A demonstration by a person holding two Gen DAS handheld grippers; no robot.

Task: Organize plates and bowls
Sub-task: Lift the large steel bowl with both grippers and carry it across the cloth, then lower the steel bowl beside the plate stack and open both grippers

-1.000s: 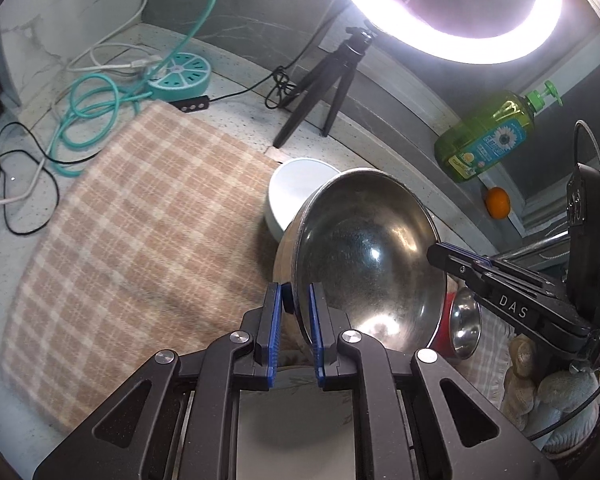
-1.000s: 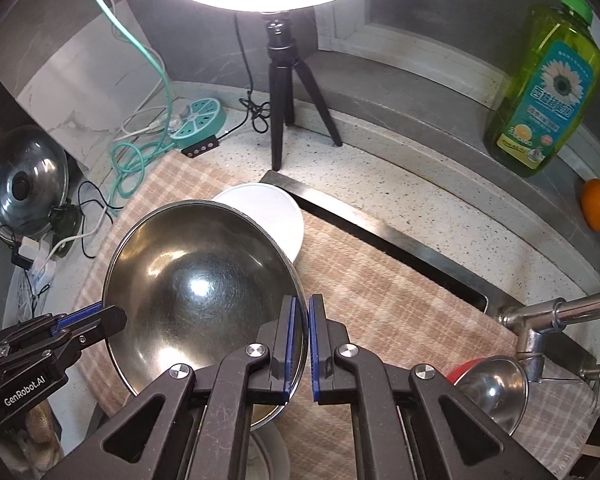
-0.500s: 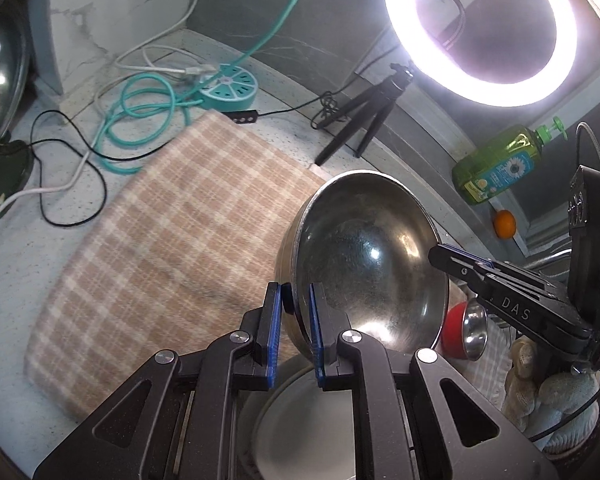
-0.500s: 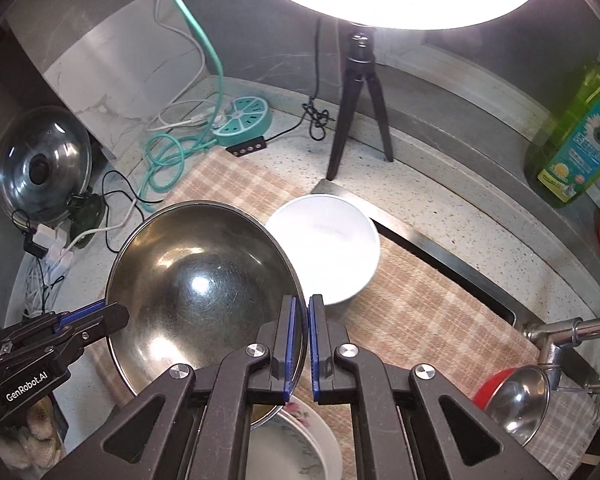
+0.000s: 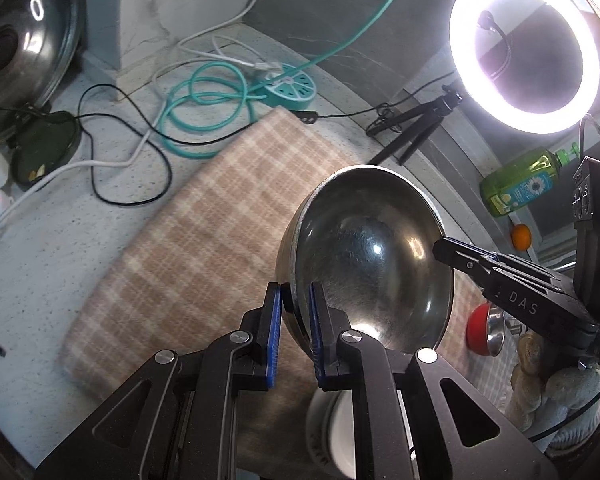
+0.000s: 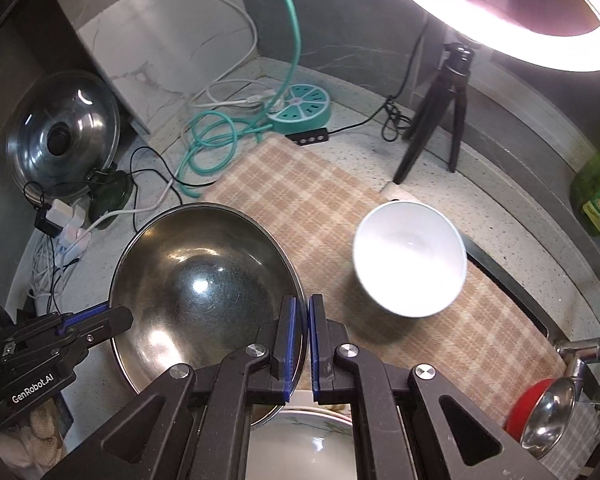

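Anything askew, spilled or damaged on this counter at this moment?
No spill or damage shows. Two things sit askew: the white bowl looks tilted on the plaid cloth, and the red-and-steel bowl lies on its side near the faucet. Both grippers pinch the steel bowl's rim.

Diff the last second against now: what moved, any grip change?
Both grippers carried the steel bowl sideways over the checked cloth, away from the white bowl, toward the cables and pot lid. A patterned plate now shows beneath. Unchanged: left gripper and right gripper clamped on opposite rims.
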